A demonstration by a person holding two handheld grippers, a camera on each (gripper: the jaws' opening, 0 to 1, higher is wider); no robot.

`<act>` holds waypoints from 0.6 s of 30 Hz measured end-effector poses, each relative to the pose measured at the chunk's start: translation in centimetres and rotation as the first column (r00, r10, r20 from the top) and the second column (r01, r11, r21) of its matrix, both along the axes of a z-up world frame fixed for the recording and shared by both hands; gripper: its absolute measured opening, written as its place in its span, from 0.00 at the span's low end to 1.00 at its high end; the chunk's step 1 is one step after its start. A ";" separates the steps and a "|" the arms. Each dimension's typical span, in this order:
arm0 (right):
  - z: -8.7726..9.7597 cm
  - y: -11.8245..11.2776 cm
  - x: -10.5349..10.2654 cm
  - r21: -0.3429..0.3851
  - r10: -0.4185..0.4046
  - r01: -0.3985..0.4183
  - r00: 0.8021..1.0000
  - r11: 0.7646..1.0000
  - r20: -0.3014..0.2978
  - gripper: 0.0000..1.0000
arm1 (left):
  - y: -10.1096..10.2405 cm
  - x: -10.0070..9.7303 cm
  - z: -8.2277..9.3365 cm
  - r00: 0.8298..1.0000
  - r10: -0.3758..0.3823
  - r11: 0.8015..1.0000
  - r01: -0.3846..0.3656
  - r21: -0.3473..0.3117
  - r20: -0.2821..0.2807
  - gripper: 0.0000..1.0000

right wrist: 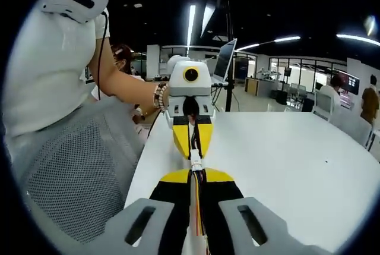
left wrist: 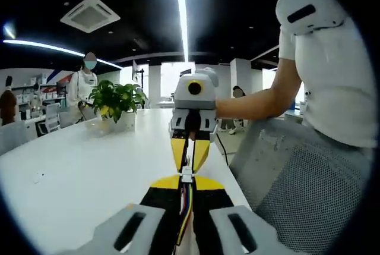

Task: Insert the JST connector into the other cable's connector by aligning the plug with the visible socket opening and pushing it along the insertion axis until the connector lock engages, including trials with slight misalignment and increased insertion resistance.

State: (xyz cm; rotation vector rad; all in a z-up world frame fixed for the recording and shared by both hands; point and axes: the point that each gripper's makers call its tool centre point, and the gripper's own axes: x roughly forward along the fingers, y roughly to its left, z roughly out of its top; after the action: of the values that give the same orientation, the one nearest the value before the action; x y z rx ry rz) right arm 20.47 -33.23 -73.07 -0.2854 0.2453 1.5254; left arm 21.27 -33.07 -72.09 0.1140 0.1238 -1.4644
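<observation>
With both yellow-and-black grippers, left gripper (left wrist: 187, 185) and right gripper (right wrist: 198, 185), clamped on their multicoloured ribbon cables, the small white JST connectors (left wrist: 187, 175) meet tip to tip, so the person should keep both cables collinear and push straight until the lock engages.

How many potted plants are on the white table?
1. The potted plant stands on the far part of the white table in the left gripper view, left of the two grippers. Others may be hidden behind them.

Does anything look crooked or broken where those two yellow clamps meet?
Nothing stands out. The small white connectors sit in line between the left tool and right tool, coloured wires trailing straight back.
</observation>
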 end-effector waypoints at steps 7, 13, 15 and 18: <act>-0.7 -0.1 0.0 -0.013 0.001 -0.001 1.000 1.000 -0.020 0.02 | -0.3 0.1 -0.8 0.999 -0.002 1.000 0.002 -0.001 -0.034 0.00; -0.9 -0.7 0.6 0.005 -0.021 0.021 0.998 1.000 -0.052 0.02 | -0.7 0.5 -1.0 0.999 0.003 1.000 -0.003 0.001 -0.044 0.00; -0.9 -0.8 0.8 0.015 -0.032 0.033 0.998 0.999 -0.060 0.02 | -0.7 0.7 -0.9 0.999 0.007 1.000 -0.008 -0.009 -0.049 0.00; -1.5 -0.7 1.1 0.001 -0.041 0.041 0.998 0.999 -0.055 0.03 | -0.8 1.0 -1.4 0.999 0.005 1.000 -0.004 0.021 -0.041 0.00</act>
State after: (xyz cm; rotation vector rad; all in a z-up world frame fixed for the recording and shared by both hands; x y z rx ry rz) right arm 21.61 -33.92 -74.57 -0.2355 0.2917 1.4942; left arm 22.25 -33.84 -73.51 0.1004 0.1723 -1.4615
